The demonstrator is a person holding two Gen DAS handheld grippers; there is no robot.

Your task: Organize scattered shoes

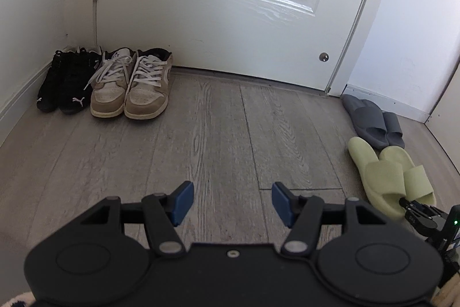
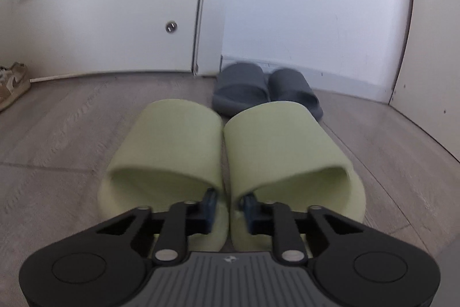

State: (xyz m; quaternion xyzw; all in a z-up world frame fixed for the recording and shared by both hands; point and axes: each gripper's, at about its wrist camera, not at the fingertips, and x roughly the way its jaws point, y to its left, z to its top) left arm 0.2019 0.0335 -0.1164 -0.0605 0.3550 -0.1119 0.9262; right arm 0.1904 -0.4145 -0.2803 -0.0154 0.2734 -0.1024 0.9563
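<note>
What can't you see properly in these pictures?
- Green slippers: heels hidden behind the right gripper in the right wrist view; whether it pinches them is unclear.
- Tan sneaker: cut off by that view's left edge.
- Black sneakers: heels hidden by their own fronts, left wrist view.

right tool (image 2: 228, 210) pinching green slides' (image 2: 184, 140) inner edges, grey slides (image 2: 244, 85) beyond

Left wrist: high, facing door (image 1: 230, 5). Right wrist: low, close behind green slides (image 2: 230, 151); both share them.

pale green slides (image 2: 230, 151), grey slides (image 2: 264, 88), black sneakers (image 1: 64, 79), beige-white sneakers (image 1: 132, 85)
</note>
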